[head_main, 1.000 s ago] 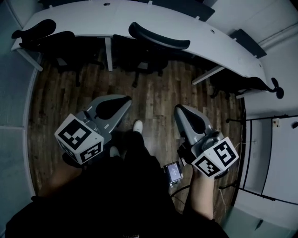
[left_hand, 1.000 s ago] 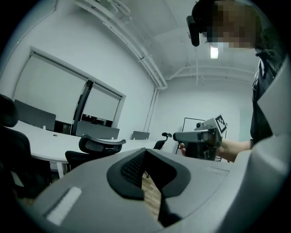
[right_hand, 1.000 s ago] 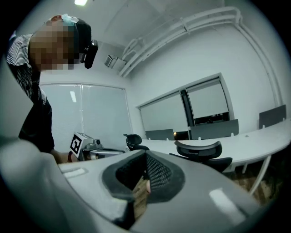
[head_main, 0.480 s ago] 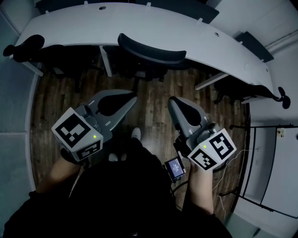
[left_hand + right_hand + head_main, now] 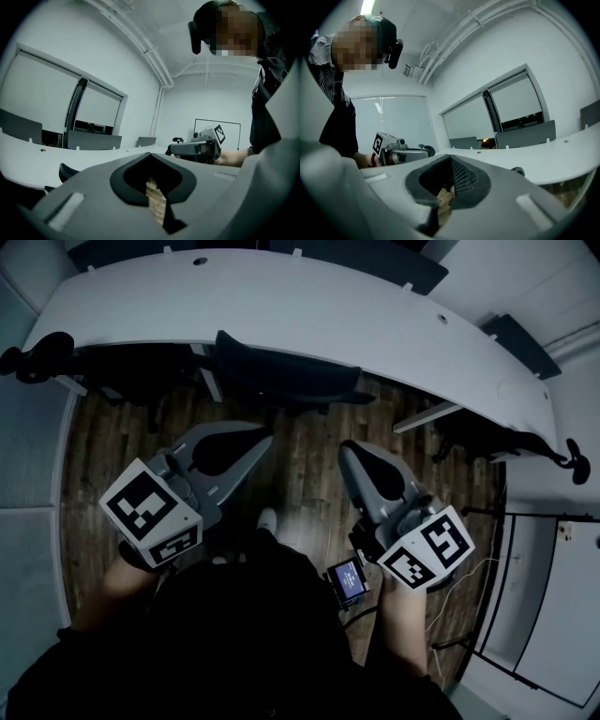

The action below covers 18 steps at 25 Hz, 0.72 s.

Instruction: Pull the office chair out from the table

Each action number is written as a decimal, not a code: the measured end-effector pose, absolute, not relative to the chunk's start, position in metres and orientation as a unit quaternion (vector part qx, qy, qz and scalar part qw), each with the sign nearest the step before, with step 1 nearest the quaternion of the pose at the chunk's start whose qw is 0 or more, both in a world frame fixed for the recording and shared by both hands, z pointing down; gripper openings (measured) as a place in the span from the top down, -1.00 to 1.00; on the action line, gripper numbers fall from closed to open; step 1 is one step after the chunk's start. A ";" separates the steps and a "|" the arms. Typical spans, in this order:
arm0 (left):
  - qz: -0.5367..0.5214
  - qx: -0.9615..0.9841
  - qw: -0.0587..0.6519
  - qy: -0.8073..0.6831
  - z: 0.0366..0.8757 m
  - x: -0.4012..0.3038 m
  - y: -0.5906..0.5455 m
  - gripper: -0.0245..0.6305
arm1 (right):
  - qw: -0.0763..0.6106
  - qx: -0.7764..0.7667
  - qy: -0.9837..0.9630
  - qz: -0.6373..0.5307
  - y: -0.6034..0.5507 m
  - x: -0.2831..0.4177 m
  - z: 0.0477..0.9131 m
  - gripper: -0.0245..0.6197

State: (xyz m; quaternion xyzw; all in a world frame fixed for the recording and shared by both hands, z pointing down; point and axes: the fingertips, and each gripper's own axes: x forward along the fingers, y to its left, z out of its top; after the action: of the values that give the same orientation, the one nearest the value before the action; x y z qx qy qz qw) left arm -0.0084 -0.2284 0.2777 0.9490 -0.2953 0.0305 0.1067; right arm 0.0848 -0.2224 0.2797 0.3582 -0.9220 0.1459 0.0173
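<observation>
The black office chair [image 5: 286, 369] stands tucked under the white curved table [image 5: 375, 320], only its curved backrest showing. My left gripper [image 5: 268, 440] and right gripper [image 5: 345, 450] are held side by side over the wood floor, a short way in front of the backrest, both shut and empty. In the left gripper view the shut jaws [image 5: 151, 155] point past the chair's back [image 5: 68, 171] at lower left. In the right gripper view the shut jaws [image 5: 450, 158] face the table, and the chair's mesh [image 5: 462, 179] shows through the jaw window.
Other black chairs sit under the table at far left [image 5: 37, 357] and far right [image 5: 525, 437]. A table leg [image 5: 427, 415] slants down right of the chair. A small lit screen [image 5: 347, 579] hangs at the person's waist. Wood floor [image 5: 300, 474] lies between grippers and chair.
The table and chair have drawn closer and now fill the top of the head view. Both grippers have advanced together toward the backrest, still shut.
</observation>
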 end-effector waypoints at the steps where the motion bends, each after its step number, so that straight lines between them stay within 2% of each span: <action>1: 0.032 0.949 0.104 -0.296 0.277 -0.003 -0.235 0.92 | 0.015 0.356 -0.923 0.147 -0.229 0.090 0.281 0.92; 9: 0.044 0.941 0.113 -0.315 0.285 0.024 -0.273 0.92 | 0.006 0.324 -0.933 0.157 -0.276 0.114 0.289 0.92; 18: 0.068 0.930 0.122 -0.341 0.300 -0.003 -0.303 0.92 | 0.008 0.307 -0.939 0.152 -0.320 0.098 0.296 0.92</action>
State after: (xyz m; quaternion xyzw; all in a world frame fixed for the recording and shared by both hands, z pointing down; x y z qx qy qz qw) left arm -0.0031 -0.3029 0.3000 0.9298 -0.3406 0.0677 0.1222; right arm 0.0984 -0.3195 0.2960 0.3072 -0.9394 0.1517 0.0079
